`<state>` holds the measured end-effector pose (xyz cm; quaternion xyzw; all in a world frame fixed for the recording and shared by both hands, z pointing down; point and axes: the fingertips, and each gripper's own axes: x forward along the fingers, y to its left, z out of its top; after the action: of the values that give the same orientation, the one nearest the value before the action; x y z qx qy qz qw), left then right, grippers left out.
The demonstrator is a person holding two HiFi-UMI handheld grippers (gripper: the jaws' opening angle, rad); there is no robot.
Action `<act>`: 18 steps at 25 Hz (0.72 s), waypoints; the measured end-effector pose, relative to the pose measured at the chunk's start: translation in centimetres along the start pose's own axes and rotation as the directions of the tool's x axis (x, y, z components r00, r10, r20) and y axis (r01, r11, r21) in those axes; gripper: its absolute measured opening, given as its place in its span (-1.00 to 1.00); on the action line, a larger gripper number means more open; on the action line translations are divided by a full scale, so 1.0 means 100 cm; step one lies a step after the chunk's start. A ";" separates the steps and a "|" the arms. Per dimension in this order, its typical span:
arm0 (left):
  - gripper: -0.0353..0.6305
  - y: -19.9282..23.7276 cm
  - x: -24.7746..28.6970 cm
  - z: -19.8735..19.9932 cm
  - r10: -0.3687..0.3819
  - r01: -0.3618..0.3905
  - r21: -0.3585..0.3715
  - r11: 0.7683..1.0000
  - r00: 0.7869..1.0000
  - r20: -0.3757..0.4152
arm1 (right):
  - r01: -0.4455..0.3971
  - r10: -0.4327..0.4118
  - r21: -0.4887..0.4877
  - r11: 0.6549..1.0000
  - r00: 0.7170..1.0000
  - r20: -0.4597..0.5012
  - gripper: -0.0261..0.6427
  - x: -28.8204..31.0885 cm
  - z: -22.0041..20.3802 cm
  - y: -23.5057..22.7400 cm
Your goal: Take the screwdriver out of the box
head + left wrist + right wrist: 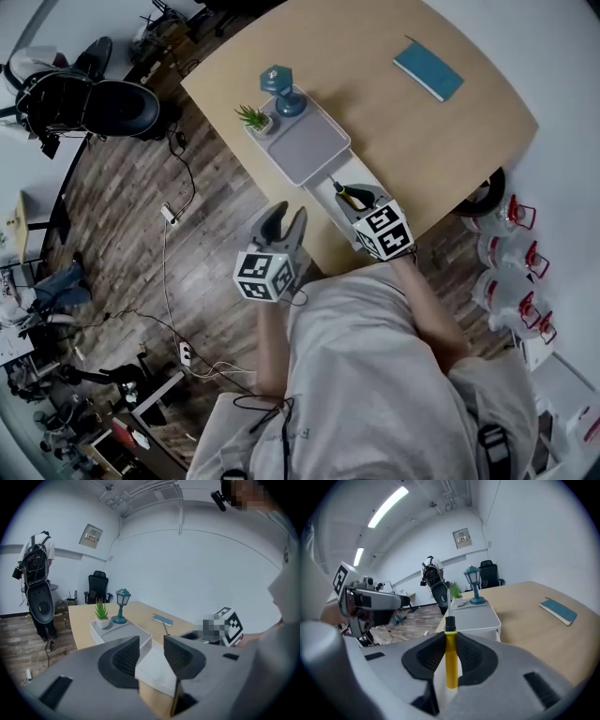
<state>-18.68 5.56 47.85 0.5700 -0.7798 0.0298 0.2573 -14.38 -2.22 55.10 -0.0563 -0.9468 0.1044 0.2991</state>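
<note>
Yellow plastic marks the handle of the screwdriver (451,660), which is clamped between the two jaws of the right gripper (353,199). In the right gripper view the handle stands lengthwise in the gap, both ribbed pads pressing its sides. A black collar and a thin metal shaft stick out past the fingertips toward the grey tray (314,150). In the head view this gripper hangs over the near end of the white box (322,190), which sits at the worktop's (375,103) near edge, touching the tray or just beside it. Whether the screwdriver's lower end is fully clear of the box I cannot tell.

The left gripper (285,225) is just beside the box, off the worktop's near edge and above the wood floor (141,187). Its jaws stand well apart with nothing between the pads. Beyond the gap, its own view shows a corner of the box lying lower down.

At the far end of the tray stand a small potted plant (254,118) and a teal lantern-style lamp (281,89), close together. A teal notebook (427,69) lies flat, well apart from them, near the worktop's far right side.
</note>
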 end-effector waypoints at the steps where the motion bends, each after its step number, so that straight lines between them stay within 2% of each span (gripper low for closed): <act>1: -0.44 -0.003 -0.004 0.000 0.011 -0.011 0.002 1.000 1.000 0.005 | -0.018 0.018 0.012 1.000 0.999 0.030 -0.68 -0.005 0.004 0.004; 9: -0.50 -0.029 -0.027 -0.017 0.075 -0.075 -0.002 0.997 0.997 0.032 | -0.082 0.072 0.051 0.995 0.983 0.168 -0.68 -0.044 0.011 0.021; 11: -0.71 -0.034 -0.034 -0.025 0.084 -0.084 -0.003 0.996 0.996 0.027 | -0.093 0.078 0.073 0.993 0.979 0.186 -0.68 -0.051 0.006 0.026; 18: -0.88 -0.056 -0.042 -0.040 0.099 -0.095 -0.062 0.994 0.993 0.061 | -0.097 0.085 0.052 0.994 0.976 0.202 -0.68 -0.082 -0.016 0.029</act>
<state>-11.19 8.63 48.09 0.5242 -0.8149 0.0008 0.2471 -6.64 -0.47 51.20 -0.0795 -0.9648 0.1525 0.1991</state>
